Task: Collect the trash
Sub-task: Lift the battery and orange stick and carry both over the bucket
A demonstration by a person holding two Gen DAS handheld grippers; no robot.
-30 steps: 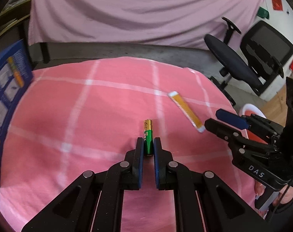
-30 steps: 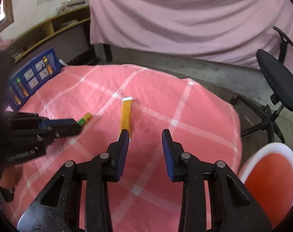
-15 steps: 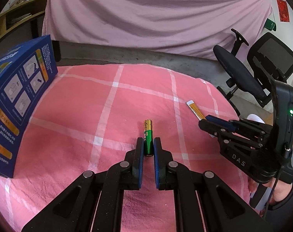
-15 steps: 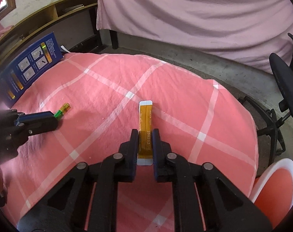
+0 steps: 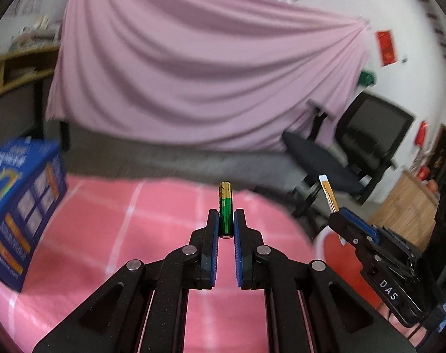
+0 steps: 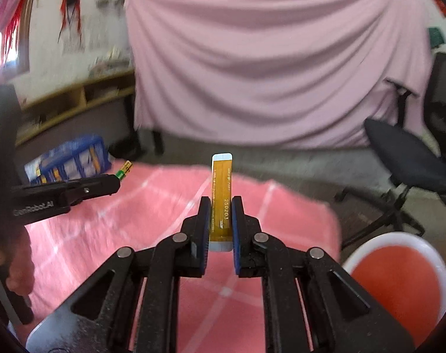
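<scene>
Box (image 5: 20,211) on table's (image 5: 152,220) left

Left tongs (image 5: 225,225) raised off the surface, fingers pinched close and parallel on a battery (image 5: 225,210) standing upright between the pads. Right tongs (image 6: 221,220) also lifted, clamped on a flat orange strip (image 6: 222,194) pointing forward and up. Both pairs level, side by side, well apart.

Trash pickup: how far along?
Pickup looks done: left gripper shut on the battery, right gripper shut on the orange strip, both lifted off the pink cloth. Left: drop both, probably into the red bin at right; nothing visibly in it yet.
</scene>
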